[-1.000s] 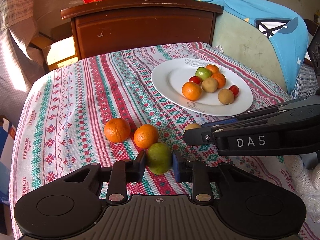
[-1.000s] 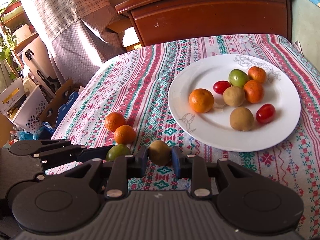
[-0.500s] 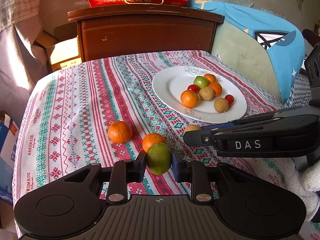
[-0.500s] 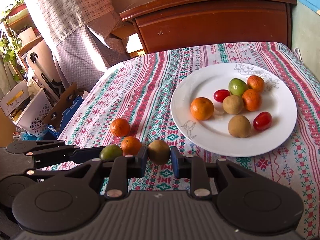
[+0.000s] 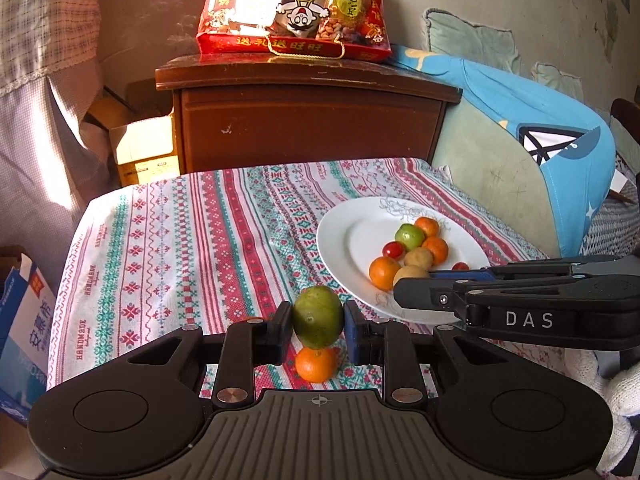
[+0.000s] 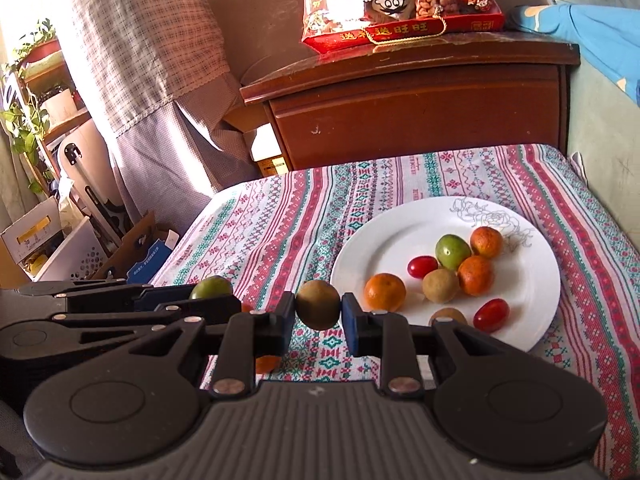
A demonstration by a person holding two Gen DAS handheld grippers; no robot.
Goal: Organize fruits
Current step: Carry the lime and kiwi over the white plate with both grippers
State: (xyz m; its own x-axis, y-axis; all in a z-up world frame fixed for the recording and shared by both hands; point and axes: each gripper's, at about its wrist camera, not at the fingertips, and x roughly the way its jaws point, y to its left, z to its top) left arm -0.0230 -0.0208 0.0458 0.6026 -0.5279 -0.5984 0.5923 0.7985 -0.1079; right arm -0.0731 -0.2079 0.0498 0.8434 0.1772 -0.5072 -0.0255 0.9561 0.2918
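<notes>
My left gripper (image 5: 317, 322) is shut on a green fruit (image 5: 318, 316) and holds it above the striped tablecloth (image 5: 192, 248). An orange (image 5: 317, 365) lies on the cloth under it. My right gripper (image 6: 319, 312) is shut on a brown fruit (image 6: 319, 305), lifted just left of the white plate (image 6: 532, 280). The plate holds several fruits: oranges, a green fruit (image 6: 452, 251), brown fruits and red tomatoes. The right gripper shows in the left wrist view (image 5: 404, 292) at the plate's (image 5: 348, 240) near rim. The left gripper with its green fruit (image 6: 211, 287) shows at the left of the right wrist view.
A brown wooden cabinet (image 5: 308, 124) stands behind the table with a red snack bag (image 5: 292, 8) on top. A blue and green cushion (image 5: 540, 152) is at the right. Boxes and a curtain (image 6: 160, 80) are at the left, beyond the table's edge.
Both grippers have risen with their fruits and moved toward the plate. The oranges on the cloth have slid lower in view, one partly hidden behind the left gripper.
</notes>
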